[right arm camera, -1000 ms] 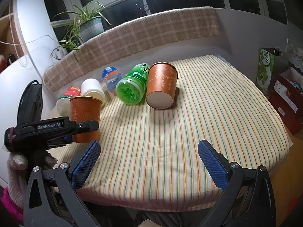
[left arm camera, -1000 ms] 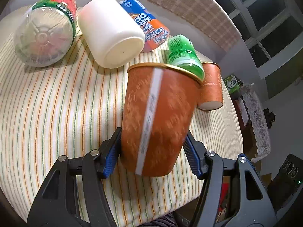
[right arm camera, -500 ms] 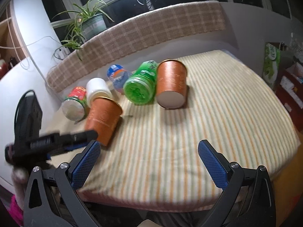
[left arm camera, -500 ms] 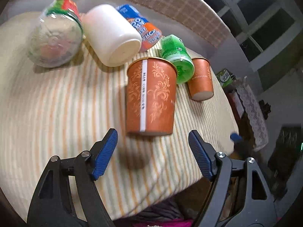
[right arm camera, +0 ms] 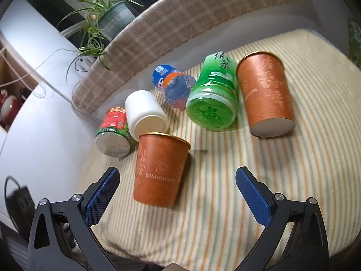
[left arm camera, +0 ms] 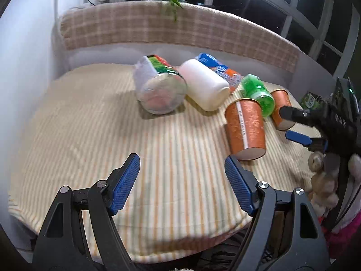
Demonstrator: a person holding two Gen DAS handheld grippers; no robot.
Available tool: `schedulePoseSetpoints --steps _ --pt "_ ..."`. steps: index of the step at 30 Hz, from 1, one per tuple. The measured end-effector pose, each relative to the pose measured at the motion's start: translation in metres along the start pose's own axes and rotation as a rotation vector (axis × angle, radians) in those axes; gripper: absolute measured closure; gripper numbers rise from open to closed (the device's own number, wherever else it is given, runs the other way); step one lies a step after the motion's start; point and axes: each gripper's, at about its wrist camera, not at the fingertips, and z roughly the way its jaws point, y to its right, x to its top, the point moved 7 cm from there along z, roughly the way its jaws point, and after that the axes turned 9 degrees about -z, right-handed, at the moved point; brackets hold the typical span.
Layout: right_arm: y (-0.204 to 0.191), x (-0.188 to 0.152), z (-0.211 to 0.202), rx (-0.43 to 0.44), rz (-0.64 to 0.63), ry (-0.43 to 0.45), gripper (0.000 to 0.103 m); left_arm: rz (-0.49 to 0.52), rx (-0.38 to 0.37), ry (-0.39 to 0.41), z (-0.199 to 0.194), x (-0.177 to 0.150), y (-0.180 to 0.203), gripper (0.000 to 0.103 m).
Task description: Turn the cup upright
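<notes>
An orange paper cup (left arm camera: 245, 127) (right arm camera: 160, 169) stands upright on the striped cloth, gold rim up. A second orange cup (right arm camera: 265, 94) (left arm camera: 281, 110) lies on its side further back. My left gripper (left arm camera: 181, 184) is open and empty, pulled back to the left of the upright cup. My right gripper (right arm camera: 178, 197) is open and empty, with the upright cup just ahead between its fingers, not touched. The right gripper also shows at the right edge of the left wrist view (left arm camera: 300, 126).
A green bottle (right arm camera: 213, 100), a blue-orange bottle (right arm camera: 173, 84), a white cup (right arm camera: 145, 113) and a red-green-labelled clear bottle (right arm camera: 114, 133) lie on their sides behind the cups. The table's front edge (left arm camera: 158, 239) is near. A plaid-covered ledge (left arm camera: 171, 29) runs behind.
My left gripper let go of the orange cup, left it standing upright, and drew back to the left. My right gripper moved in toward the upright cup.
</notes>
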Motion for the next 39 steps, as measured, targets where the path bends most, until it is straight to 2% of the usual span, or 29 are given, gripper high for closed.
schedulePoseSetpoints --steps 4,10,14,17,25,29,32,34,35,39 --pt "-0.003 0.005 0.008 0.016 -0.002 -0.024 0.003 0.006 0.023 0.038 -0.006 0.001 -0.003 0.023" --pt "-0.001 0.004 0.019 0.038 0.029 -0.074 0.004 -0.016 -0.007 0.045 -0.007 -0.002 -0.001 0.023" --pt "0.002 0.003 0.025 0.058 0.066 -0.098 0.005 -0.055 -0.038 0.032 -0.005 -0.006 -0.002 0.023" --pt "0.003 0.003 0.031 0.077 0.082 -0.125 0.015 -0.068 -0.05 0.02 -0.004 -0.009 -0.002 0.023" --pt "0.002 0.005 0.045 0.126 0.125 -0.161 0.015 -0.068 -0.058 0.008 -0.002 -0.013 0.002 0.023" --pt "-0.006 0.009 0.052 0.149 0.109 -0.176 0.027 -0.064 -0.063 0.0 -0.001 -0.016 0.006 0.023" --pt "-0.009 0.012 0.056 0.138 0.086 -0.179 0.027 -0.064 -0.064 0.001 -0.002 -0.015 0.008 0.023" --pt "-0.01 0.013 0.057 0.135 0.073 -0.184 0.031 -0.063 -0.062 0.004 -0.003 -0.014 0.009 0.023" --pt "-0.011 0.012 0.059 0.139 0.068 -0.191 0.04 -0.063 -0.061 0.005 -0.003 -0.014 0.009 0.023" --pt "-0.011 0.013 0.059 0.135 0.045 -0.19 0.041 -0.068 -0.061 0.002 -0.002 -0.013 0.009 0.023"
